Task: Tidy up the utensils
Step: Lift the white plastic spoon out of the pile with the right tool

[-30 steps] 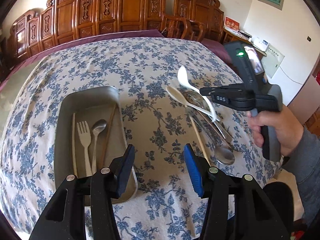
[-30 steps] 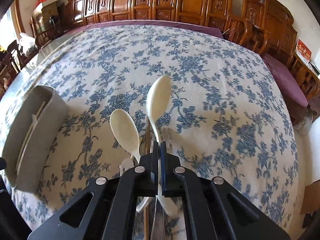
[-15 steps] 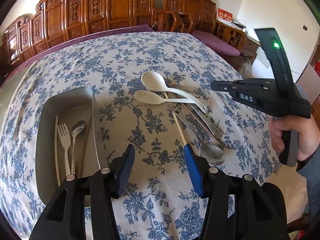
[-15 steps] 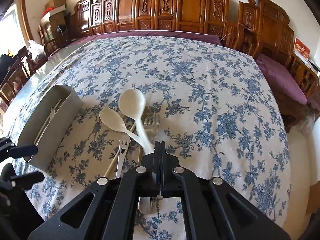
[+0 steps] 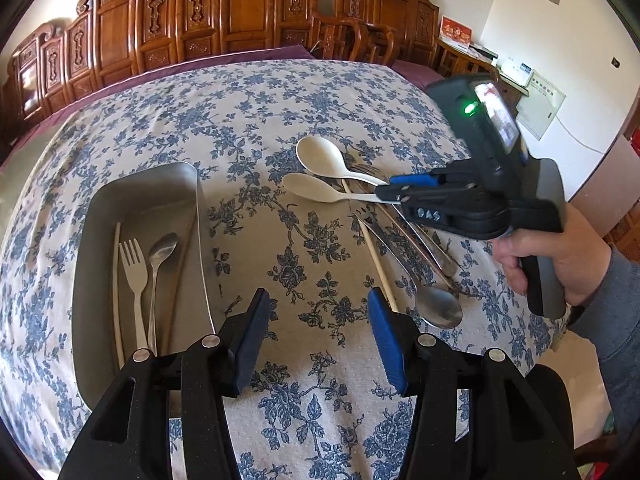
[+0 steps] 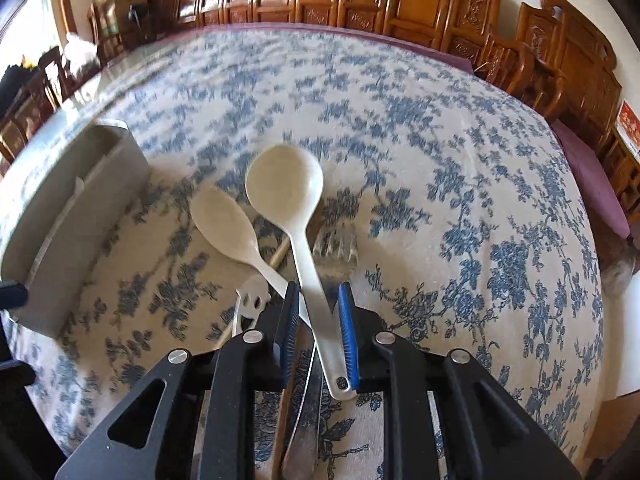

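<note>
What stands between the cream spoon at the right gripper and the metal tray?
Nothing visible: bare tablecloth lies between the round cream spoon and the metal tray. The right gripper, jaws opening, straddles its handle.

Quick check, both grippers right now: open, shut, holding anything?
Left gripper: open, nothing between its jaws, above the tablecloth.
Right gripper: jaws opening, the larger cream spoon's handle lies between them, not pinched.

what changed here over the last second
The right gripper came down over the pile and its jaws are opening around the handle of the larger white spoon, not yet pressing it. Before, they were shut. The left gripper stayed open and empty; the tray contents are unchanged.
</note>
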`<state>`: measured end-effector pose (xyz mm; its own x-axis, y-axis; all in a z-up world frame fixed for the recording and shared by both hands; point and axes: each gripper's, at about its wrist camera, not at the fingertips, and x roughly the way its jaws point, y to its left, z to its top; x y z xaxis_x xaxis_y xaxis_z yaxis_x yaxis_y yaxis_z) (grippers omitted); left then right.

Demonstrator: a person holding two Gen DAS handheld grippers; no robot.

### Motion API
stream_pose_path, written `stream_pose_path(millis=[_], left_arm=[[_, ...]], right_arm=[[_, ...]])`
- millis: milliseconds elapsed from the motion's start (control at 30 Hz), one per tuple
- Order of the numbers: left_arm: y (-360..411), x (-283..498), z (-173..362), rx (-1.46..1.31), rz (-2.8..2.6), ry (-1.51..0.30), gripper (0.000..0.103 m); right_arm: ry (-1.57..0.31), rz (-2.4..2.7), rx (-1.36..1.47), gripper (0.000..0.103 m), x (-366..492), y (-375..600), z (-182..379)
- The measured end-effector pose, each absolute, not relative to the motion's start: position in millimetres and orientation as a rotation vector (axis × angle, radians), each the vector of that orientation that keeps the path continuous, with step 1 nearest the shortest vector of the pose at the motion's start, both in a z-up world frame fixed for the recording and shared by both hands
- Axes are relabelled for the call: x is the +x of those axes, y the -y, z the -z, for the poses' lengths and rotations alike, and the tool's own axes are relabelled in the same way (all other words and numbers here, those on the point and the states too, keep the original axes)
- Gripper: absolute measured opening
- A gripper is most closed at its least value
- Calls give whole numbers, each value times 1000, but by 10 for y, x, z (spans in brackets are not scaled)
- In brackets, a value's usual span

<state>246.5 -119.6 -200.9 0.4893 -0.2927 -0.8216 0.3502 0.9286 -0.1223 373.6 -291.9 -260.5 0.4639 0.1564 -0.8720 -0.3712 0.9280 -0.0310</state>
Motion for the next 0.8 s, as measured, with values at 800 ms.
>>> stream_pose_path(millis=[800], left_arm=[[1733, 2708, 2314, 87, 431, -1045, 46]], right_arm=[[-933, -273, -65, 12, 2944, 3722, 2174]])
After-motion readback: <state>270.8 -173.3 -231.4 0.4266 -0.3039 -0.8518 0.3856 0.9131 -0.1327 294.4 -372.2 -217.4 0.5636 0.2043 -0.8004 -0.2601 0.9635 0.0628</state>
